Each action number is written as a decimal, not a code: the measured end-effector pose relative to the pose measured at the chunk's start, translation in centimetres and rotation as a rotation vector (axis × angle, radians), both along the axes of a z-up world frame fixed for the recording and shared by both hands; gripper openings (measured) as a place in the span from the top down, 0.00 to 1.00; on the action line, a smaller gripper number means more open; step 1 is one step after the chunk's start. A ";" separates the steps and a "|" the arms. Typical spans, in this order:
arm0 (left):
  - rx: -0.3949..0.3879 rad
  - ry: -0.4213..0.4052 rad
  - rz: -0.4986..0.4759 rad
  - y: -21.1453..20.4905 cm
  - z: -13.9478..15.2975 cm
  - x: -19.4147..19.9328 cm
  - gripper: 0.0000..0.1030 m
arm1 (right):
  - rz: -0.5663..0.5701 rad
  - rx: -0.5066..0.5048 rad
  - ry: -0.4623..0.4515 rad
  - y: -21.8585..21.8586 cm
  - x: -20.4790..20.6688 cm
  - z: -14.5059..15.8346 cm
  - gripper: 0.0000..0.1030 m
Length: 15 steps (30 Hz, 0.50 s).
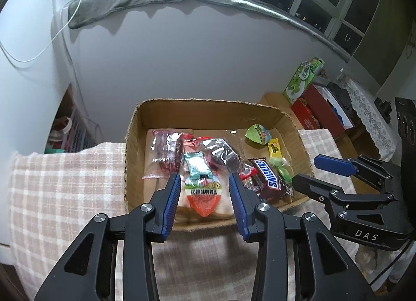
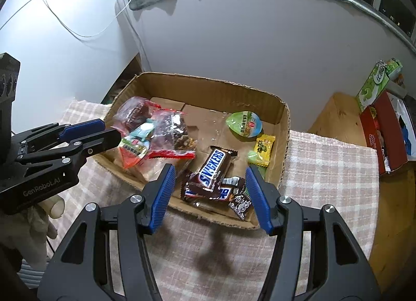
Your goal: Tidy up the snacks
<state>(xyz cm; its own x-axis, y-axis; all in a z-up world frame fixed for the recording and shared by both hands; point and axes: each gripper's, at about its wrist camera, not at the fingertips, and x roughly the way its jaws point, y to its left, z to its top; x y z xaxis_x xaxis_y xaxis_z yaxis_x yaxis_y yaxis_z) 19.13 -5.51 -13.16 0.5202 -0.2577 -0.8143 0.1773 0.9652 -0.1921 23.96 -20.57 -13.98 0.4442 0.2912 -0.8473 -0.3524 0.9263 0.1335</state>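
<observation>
Snacks [image 2: 208, 171] in cardboard box [image 2: 215, 87], seemingly loose

"SNICKERS" runs along the brown bar [image 2: 212, 168], "DAS" marks the right claw [image 1: 304, 172], "GenRobot.AI" the left claw [image 2: 110, 130].

Dim cool indoor light, soft shadows on the checked cloth [image 2: 213, 254], wrapper glare, strong fisheye bending, dark vignetted corners
</observation>
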 end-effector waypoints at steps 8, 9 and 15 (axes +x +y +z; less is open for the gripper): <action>-0.018 -0.036 0.019 0.7 2.0 -2.8 0.64 | -0.014 0.015 -0.031 0.0 -2.5 2.1 0.41; -0.019 -0.042 0.021 0.8 2.3 -3.3 0.64 | -0.018 0.017 -0.037 0.0 -2.9 2.4 0.36; -0.018 -0.063 0.039 1.0 3.5 -5.4 0.53 | -0.052 0.009 -0.072 -0.3 -4.8 3.9 0.34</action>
